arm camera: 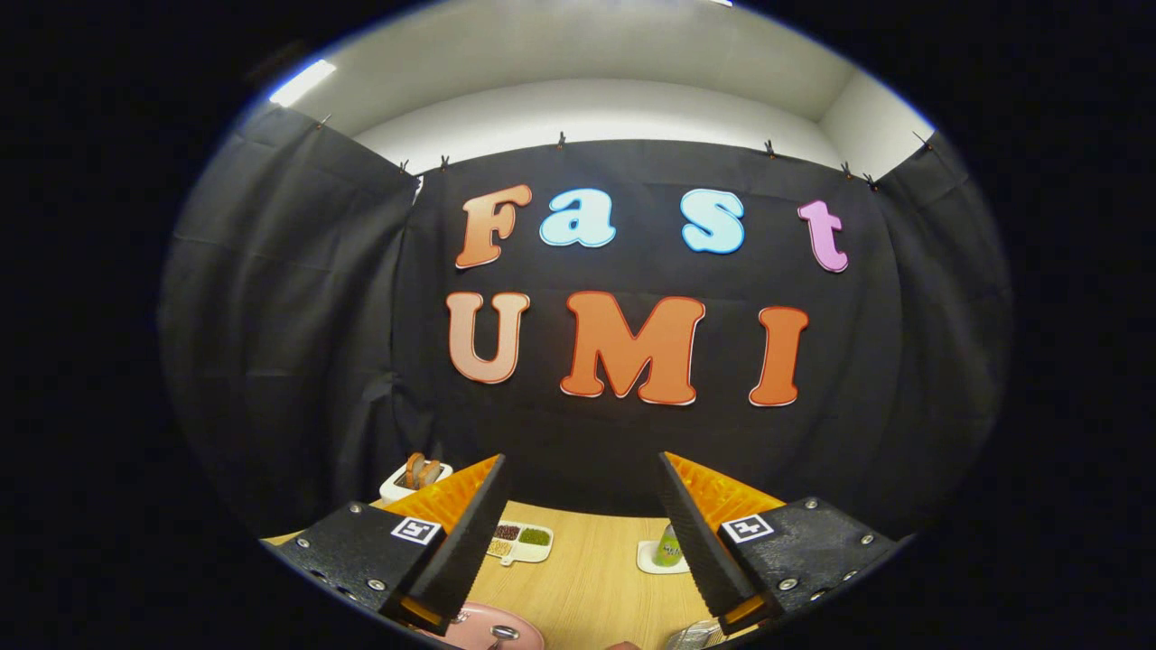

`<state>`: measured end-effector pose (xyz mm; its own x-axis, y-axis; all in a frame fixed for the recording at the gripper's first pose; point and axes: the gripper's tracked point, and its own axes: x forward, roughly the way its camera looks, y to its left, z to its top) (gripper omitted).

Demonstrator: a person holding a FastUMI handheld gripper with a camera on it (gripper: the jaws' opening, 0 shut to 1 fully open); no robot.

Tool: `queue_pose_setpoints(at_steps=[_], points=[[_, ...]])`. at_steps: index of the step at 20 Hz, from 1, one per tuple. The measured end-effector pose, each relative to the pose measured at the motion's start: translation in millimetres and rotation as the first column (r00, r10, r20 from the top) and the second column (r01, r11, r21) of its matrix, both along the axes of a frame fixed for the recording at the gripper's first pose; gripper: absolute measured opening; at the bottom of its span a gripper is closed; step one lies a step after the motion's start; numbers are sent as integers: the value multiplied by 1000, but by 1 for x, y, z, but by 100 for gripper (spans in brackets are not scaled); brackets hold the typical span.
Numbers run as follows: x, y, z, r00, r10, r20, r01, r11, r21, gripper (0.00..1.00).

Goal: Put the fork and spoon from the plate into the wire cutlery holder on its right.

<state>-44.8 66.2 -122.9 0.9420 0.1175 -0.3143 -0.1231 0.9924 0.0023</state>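
Ribbed black pads on orange wedge fingers [470, 528] of our gripper [578, 533] stand spread wide, grasping nothing above the pale wood-grain table [591, 578]. Below them we see a round pink plate [483, 630] bearing a shiny metal spoon [502, 634]; a silvery wire cutlery holder [694, 637] sits to its right.

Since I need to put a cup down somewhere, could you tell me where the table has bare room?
The open tongs frame the widest bare strip of wooden table, bordered by the divided sample tray on one side, the green bottle on its coaster on the other. It is crowded low down, at the pink plate with its spoon and the wire cutlery holder.
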Motion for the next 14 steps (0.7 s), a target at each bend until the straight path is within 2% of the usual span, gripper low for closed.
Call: queue_pose_setpoints(at_steps=[7,14], points=[[-18,34,-80,981,20,-192,-15,1000,27,97],[-61,62,-153,925,37,-378,-32,999,20,98]])
